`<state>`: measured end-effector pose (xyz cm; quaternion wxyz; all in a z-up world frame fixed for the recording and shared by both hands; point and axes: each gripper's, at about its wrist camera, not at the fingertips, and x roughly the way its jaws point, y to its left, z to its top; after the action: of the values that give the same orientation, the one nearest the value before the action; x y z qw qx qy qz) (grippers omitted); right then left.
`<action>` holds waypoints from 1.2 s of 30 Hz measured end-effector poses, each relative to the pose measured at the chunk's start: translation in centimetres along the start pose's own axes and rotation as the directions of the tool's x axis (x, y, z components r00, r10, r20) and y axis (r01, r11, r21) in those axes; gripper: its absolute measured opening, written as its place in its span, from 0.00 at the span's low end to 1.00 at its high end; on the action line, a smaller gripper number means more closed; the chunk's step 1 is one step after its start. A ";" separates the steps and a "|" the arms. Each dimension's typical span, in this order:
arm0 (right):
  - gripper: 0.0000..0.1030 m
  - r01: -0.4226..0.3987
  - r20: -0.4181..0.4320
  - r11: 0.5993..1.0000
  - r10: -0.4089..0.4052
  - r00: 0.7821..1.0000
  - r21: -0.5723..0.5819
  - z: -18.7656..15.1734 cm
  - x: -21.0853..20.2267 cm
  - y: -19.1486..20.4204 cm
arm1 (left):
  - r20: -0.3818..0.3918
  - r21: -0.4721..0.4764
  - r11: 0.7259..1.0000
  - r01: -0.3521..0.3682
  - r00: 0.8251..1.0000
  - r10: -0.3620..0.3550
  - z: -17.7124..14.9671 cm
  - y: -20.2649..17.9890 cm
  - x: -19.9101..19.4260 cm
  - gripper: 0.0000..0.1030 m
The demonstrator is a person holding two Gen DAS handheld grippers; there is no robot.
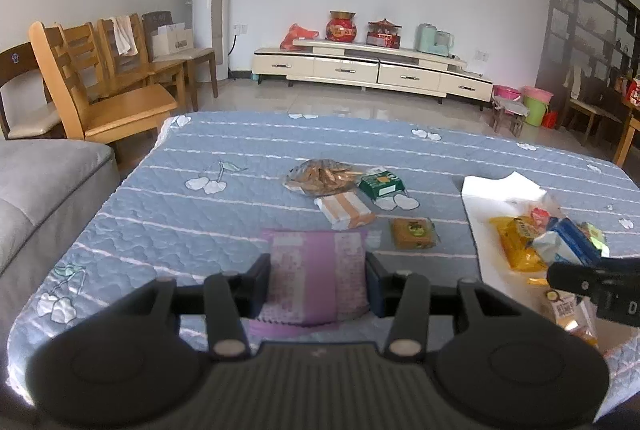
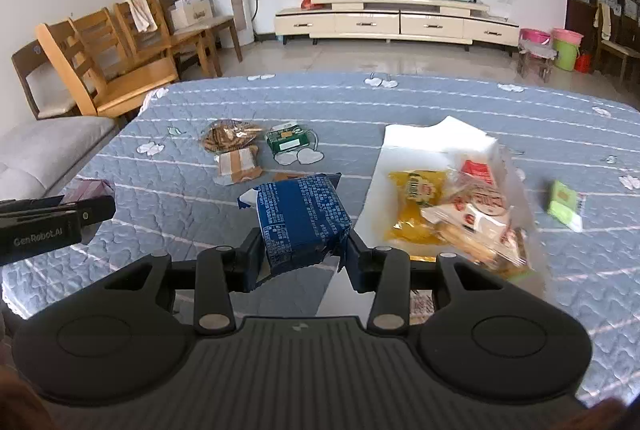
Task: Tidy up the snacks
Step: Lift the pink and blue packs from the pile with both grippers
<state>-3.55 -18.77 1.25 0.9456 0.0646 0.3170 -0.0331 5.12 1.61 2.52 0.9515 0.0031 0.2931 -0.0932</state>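
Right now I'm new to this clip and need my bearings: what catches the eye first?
Each tool already grips a snack: the left tool is shut on a purple packet, the right tool on a blue packet, both above the blue quilted cover. To the right, a heap of mixed snacks lies on a white sheet. Mid-table, a small cluster holds a clear bag of biscuits beside a green box.

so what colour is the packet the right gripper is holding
Dark blue with white print, clearest in the right wrist view.

Both wrist views overlook the quilted table (image 1: pixel 200 222).
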 end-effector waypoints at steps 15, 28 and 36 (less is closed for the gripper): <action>0.50 0.018 0.050 1.000 -0.019 0.999 0.003 -1.5 -3.5 -0.9 | 0.021 0.016 1.000 0.011 1.000 -0.011 -0.7 -0.7 -2.6 0.45; 0.50 0.018 0.082 1.000 -0.019 0.996 0.014 -1.8 -4.4 -1.6 | 0.025 0.042 0.999 0.020 0.999 -0.021 -0.9 -1.9 -3.2 0.45; 0.50 0.024 0.092 1.000 -0.026 0.995 0.016 -2.0 -4.9 -2.0 | 0.026 0.059 0.998 0.031 0.999 -0.033 -0.9 -2.8 -3.3 0.45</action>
<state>-8.85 -20.36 2.37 0.9583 0.0662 0.2735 -0.0502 1.42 -0.51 3.76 0.9533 0.0252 0.2773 -0.1171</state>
